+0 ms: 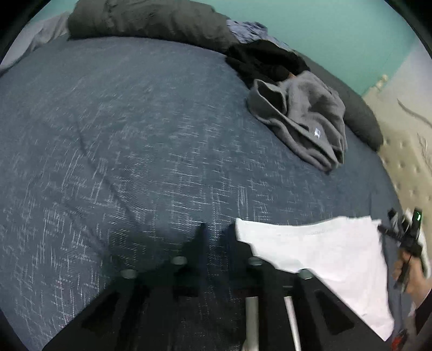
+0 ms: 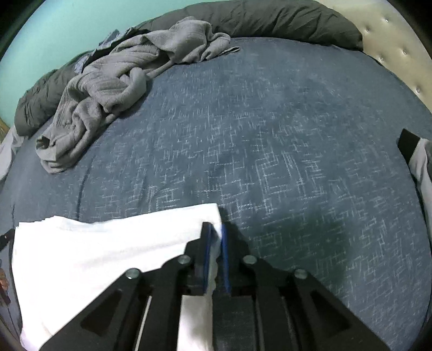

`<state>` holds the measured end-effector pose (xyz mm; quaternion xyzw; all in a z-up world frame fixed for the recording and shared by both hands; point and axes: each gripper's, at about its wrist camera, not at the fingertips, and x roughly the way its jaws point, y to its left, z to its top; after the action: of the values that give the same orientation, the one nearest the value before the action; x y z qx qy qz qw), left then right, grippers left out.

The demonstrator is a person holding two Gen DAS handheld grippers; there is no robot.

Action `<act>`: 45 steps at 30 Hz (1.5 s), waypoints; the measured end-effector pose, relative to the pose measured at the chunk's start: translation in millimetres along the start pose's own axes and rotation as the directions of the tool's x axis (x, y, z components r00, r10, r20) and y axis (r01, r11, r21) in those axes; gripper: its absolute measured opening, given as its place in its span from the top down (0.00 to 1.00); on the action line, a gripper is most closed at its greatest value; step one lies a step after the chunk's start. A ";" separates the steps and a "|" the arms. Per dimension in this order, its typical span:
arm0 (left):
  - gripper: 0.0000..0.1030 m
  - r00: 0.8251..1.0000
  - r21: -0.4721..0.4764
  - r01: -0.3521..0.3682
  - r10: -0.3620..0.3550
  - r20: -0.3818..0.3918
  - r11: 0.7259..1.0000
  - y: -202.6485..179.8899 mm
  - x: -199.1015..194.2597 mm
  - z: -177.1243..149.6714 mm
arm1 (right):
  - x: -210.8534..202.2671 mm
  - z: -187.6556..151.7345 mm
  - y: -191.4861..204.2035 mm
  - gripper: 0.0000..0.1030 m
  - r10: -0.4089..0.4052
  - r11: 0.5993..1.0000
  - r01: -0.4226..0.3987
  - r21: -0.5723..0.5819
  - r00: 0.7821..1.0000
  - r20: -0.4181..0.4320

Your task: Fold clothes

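- Left wrist view, far left and ahead of the left gripper (image 1: 216,229): the blue bedspread (image 1: 121,148) with its pale crosshatch pattern fills the space, lying bare out to a dark grey pillow (image 1: 148,21) at the far edge.
- The left gripper's two dark fingers stand a little apart with only bedspread showing between them; nothing is pinched there, so it reads as open.
- Just right of the left gripper's right finger begins the white garment (image 1: 318,248); its near corner sits right beside that fingertip, though the blur hides whether they touch.
- Farther ahead and to the right lies a crumpled grey sweatshirt (image 1: 302,121), with a black garment (image 1: 264,62) heaped just beyond it.
- At the far right edge, a person's hand (image 1: 410,275) holds the right gripper (image 1: 380,228) at the white garment's other corner, beside a tufted beige headboard (image 1: 405,162).
- Right wrist view, left and ahead of the right gripper (image 2: 215,229): a rumpled grey garment (image 2: 108,89) lies well off on the bedspread (image 2: 297,135), against a dark pillow (image 2: 270,19).
- The white garment (image 2: 94,256) spreads to the gripper's left and beneath it, on the near part of the bed.
- The right gripper's blue-padded fingers are closed on that garment's corner, white cloth bunched between them.
- To the right, bare bedspread, then a black-and-white object (image 2: 415,156) at the edge, too cropped to identify.
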<state>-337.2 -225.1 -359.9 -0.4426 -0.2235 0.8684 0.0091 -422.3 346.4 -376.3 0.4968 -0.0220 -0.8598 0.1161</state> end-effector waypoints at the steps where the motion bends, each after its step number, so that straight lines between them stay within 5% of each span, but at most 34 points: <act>1: 0.58 1.000 -0.014 0.012 -0.012 0.011 1.000 2.1 -5.6 -1.8 | -6.3 -2.0 -2.1 0.78 0.011 1.000 -0.011 0.008 1.000 0.016; 2: 0.58 0.999 -0.023 0.026 -0.025 0.021 0.999 3.4 -11.6 -4.4 | -12.6 -4.1 -4.2 0.64 0.022 1.000 -0.023 0.017 0.999 0.032; 4: 0.58 0.999 -0.025 0.047 -0.046 0.021 0.999 1.8 -24.8 -15.2 | -25.9 -11.3 -10.6 0.53 0.046 0.998 -0.048 0.037 0.998 0.053; 9: 0.57 0.996 -0.006 0.086 -0.086 0.004 0.996 -5.1 -57.9 -61.1 | -61.0 -48.8 -31.0 0.53 0.163 0.978 -0.165 0.125 0.986 0.026; 17: 0.57 0.983 0.010 0.124 -0.121 -0.135 0.992 -8.9 -93.3 -129.7 | -119.5 -134.6 -31.6 0.53 0.211 0.977 -0.207 0.043 0.968 -0.133; 22: 0.57 0.971 0.015 0.114 -0.109 -0.212 0.993 -9.9 -110.1 -164.5 | -123.7 -170.5 -38.3 0.53 0.248 0.967 -0.232 0.103 0.951 -0.186; 28: 0.57 0.969 -0.028 0.122 -0.125 -0.214 0.992 -9.1 -119.2 -198.3 | -114.5 -195.8 -38.6 0.53 0.287 0.951 -0.252 0.180 0.936 -0.202; 30: 0.59 0.970 -0.045 0.126 -0.133 -0.202 0.991 -8.3 -121.6 -206.2 | -114.8 -197.9 -39.3 0.58 0.307 0.942 -0.269 0.201 0.932 -0.191; 32: 0.62 0.972 -0.057 0.140 -0.148 -0.182 0.988 -8.1 -125.5 -213.4 | -116.9 -199.6 -39.3 0.86 0.342 0.927 -0.302 0.222 0.924 -0.171; 35: 0.92 0.973 -0.045 0.157 -0.162 -0.164 0.987 -9.9 -129.2 -222.4 | -122.0 -198.6 -35.9 0.98 0.340 0.929 -0.307 0.206 0.928 -0.154; 41: 0.95 0.978 -0.051 0.184 -0.188 -0.092 0.982 -1.8 -147.2 -222.4 | -137.3 -192.9 -46.5 0.98 0.275 0.943 -0.250 0.220 0.958 -0.086; 45: 0.95 0.977 -0.042 0.197 -0.199 -0.075 0.980 2.4 -157.7 -225.5 | -130.5 -196.0 -47.7 0.98 0.222 0.956 -0.192 0.223 0.968 -0.120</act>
<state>-66.7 -175.2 -354.9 -0.4521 -0.2810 0.8410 0.0965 -199.8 436.9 -371.8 0.5621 -0.1562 -0.7975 0.1539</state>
